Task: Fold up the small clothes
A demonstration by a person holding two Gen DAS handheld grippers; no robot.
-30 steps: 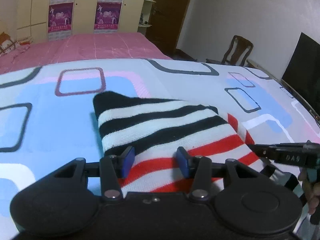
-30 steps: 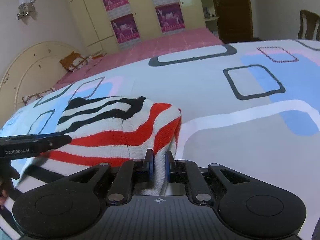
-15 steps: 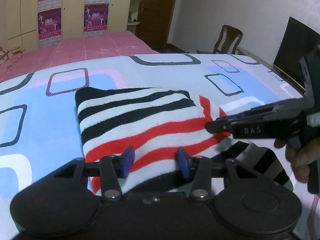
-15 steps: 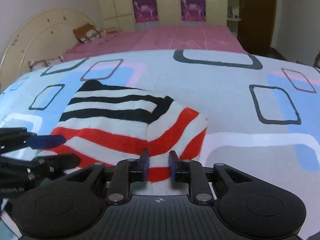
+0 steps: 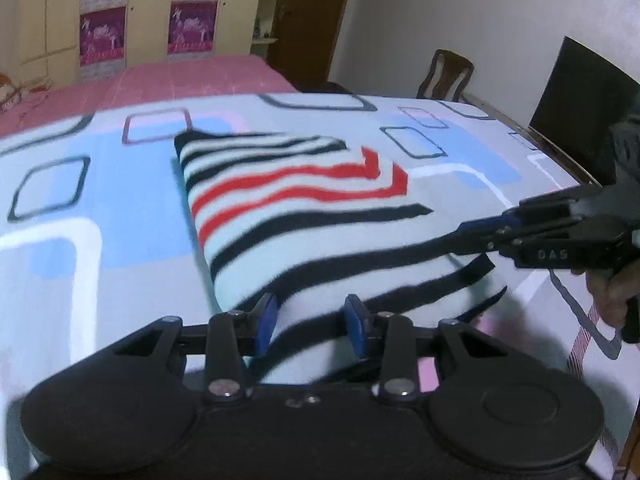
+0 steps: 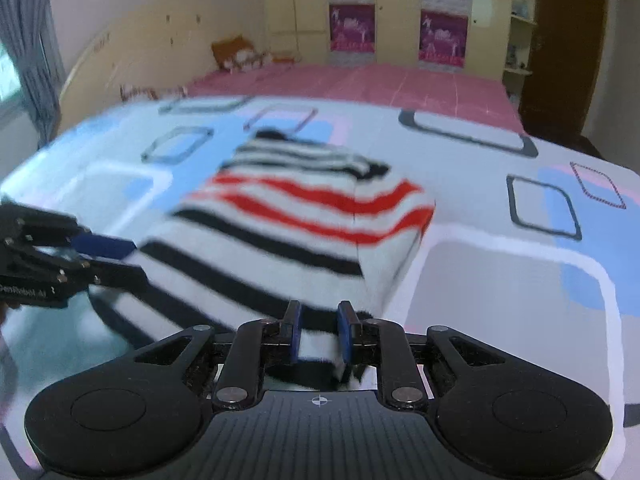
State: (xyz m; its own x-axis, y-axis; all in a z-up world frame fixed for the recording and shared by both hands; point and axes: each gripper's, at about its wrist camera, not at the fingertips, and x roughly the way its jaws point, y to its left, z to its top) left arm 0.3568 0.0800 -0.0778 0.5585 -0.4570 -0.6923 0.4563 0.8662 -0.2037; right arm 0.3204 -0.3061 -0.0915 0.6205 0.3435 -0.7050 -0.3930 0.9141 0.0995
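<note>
A small knit garment (image 5: pixel 304 216) with black, white and red stripes lies folded on the patterned bed sheet (image 5: pixel 60 208). It also shows in the right wrist view (image 6: pixel 288 224). My left gripper (image 5: pixel 311 322) is open, its blue pads on either side of the garment's near edge. My right gripper (image 6: pixel 319 330) is open a little, with the striped near edge lying between its pads. In the left wrist view the right gripper (image 5: pixel 472 240) is at the garment's right edge. In the right wrist view the left gripper (image 6: pixel 116 256) is at its left edge.
The sheet (image 6: pixel 500 280) has blue, pink and grey squares. A pink bedspread (image 6: pixel 360 84) lies beyond it. A wooden chair (image 5: pixel 444 76) and a dark screen (image 5: pixel 580 116) stand at the right. Wardrobes with pink posters (image 6: pixel 400 12) line the back wall.
Both grippers have drawn back towards me, and more of the garment now lies spread flat. The right gripper's jaws, shut on the fabric a second ago, have opened a little.
</note>
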